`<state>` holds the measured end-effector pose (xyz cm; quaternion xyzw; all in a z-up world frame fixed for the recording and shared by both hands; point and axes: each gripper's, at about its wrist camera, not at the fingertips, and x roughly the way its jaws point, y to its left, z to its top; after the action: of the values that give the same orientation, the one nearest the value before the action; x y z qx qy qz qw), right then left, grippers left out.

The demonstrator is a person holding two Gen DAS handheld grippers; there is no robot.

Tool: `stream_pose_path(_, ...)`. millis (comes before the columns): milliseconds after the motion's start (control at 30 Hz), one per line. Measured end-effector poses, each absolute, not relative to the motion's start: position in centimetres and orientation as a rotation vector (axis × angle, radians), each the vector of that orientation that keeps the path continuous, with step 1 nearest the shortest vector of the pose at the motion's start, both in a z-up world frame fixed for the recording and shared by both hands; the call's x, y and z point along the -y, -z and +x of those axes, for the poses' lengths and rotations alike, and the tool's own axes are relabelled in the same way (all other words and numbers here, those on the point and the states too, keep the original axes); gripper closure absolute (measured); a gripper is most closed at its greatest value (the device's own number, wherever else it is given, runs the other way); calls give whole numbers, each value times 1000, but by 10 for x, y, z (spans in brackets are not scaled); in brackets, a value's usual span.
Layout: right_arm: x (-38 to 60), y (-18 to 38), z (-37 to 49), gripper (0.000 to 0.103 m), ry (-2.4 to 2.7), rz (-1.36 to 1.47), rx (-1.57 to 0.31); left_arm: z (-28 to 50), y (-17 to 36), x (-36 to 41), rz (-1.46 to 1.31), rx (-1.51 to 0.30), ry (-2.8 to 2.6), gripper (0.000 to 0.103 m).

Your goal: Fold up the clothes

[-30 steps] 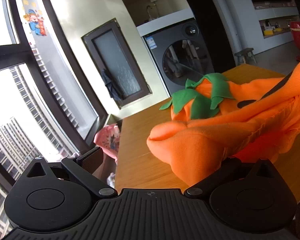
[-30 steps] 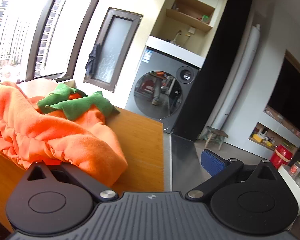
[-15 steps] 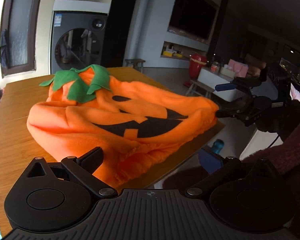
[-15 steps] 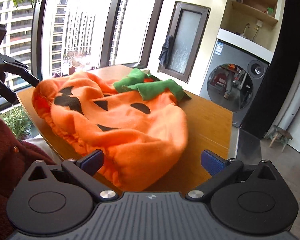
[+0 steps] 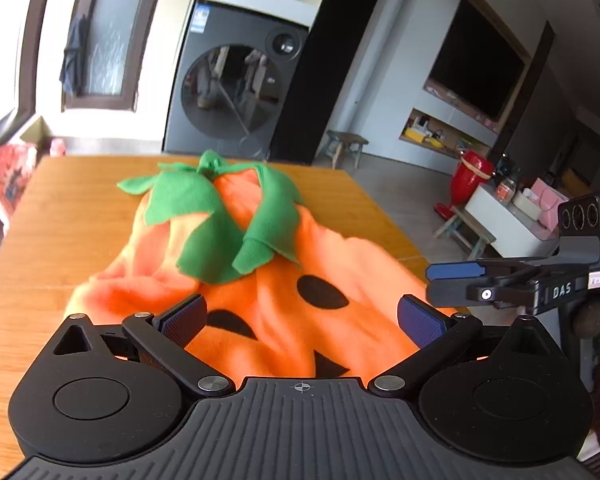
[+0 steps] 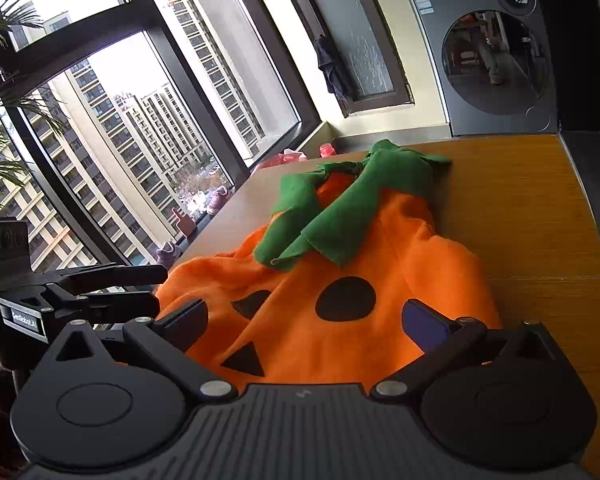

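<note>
Lying spread on wooden table (image 5: pixel 72 216), orange pumpkin costume (image 5: pixel 284 312) with green leaf collar (image 5: pixel 220 220) toward washing machine (image 5: pixel 236 80), left gripper (image 5: pixel 302 320) released wide above near hem, right gripper (image 6: pixel 304 320) likewise spread, nothing grasped.

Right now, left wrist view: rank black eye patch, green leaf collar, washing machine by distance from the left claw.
1. Black eye patch on the orange pumpkin costume, just ahead of the left claw, slightly right.
2. Green leaf collar, farther up the costume, mid-table.
3. Washing machine, beyond the table's far edge.
</note>
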<state>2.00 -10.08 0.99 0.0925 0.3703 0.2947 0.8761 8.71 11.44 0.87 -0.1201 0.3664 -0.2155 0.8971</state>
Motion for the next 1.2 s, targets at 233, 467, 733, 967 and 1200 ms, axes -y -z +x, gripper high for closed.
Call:
stream_pose_path(233,117,54,43,0,-586,197,-832,112,51,-144,-295,-874,511,0)
stream_pose_path(467,116,62,31,0,-608,166,-744,138,1,-170,-344,-684,563,0)
stream_pose_path(733,114,62,25,0,-601,133,-722,256,36,-168,-475,-930,479,0)
stream_pose_path(967,119,64,26,0,-611,180,-710,298,36,-177,-792,-807,563,0)
stream_pose_path(1200,119,65,26,0,-611,191,-706,309,-6,-246,-890,-530,338,0)
